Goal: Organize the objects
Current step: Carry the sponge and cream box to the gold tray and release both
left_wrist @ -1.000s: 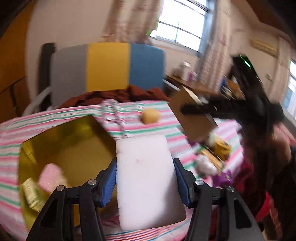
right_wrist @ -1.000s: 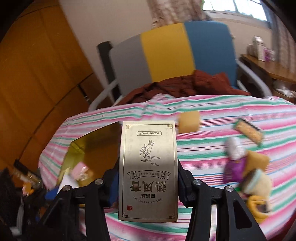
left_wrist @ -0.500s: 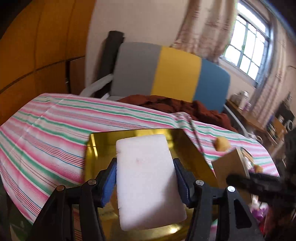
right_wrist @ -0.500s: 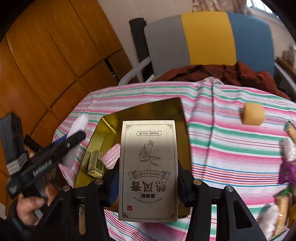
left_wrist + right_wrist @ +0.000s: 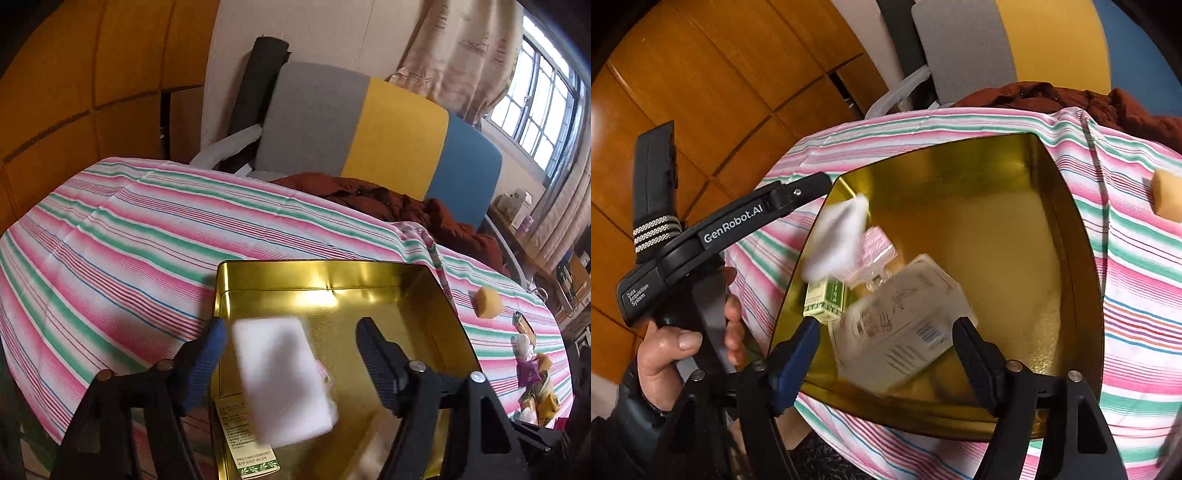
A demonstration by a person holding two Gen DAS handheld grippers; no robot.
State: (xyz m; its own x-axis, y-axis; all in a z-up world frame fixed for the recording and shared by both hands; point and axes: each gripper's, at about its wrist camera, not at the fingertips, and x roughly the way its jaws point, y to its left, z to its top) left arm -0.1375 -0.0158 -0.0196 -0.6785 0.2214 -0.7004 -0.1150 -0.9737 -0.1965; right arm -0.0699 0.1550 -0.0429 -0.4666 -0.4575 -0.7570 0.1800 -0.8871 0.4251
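An open gold tin (image 5: 325,266) (image 5: 1067,221) lies on the striped tablecloth. My left gripper (image 5: 291,326) is open above its near-left corner. A white block (image 5: 284,380) (image 5: 838,232), blurred, is loose between and below the fingers, touching neither. My right gripper (image 5: 886,325) is open too, over the tin's near edge. A pale tea box (image 5: 901,325), blurred and tilted, is free of its fingers inside the tin. A pink packet (image 5: 877,243) and a small green box (image 5: 827,299) (image 5: 243,435) lie in the tin. The left gripper (image 5: 798,192) reaches in from the left.
A person's hand (image 5: 683,332) holds the left gripper's handle. A yellow cake-like piece (image 5: 488,302) (image 5: 1167,199) sits right of the tin, with several wrapped snacks (image 5: 532,369) beyond it. Behind the table stand a grey-yellow-blue chair (image 5: 369,129) and a red-brown garment (image 5: 388,206).
Both grippers have opened over the tin. The white block has left the left gripper and the tea box has left the right one; both are dropping into the tin.
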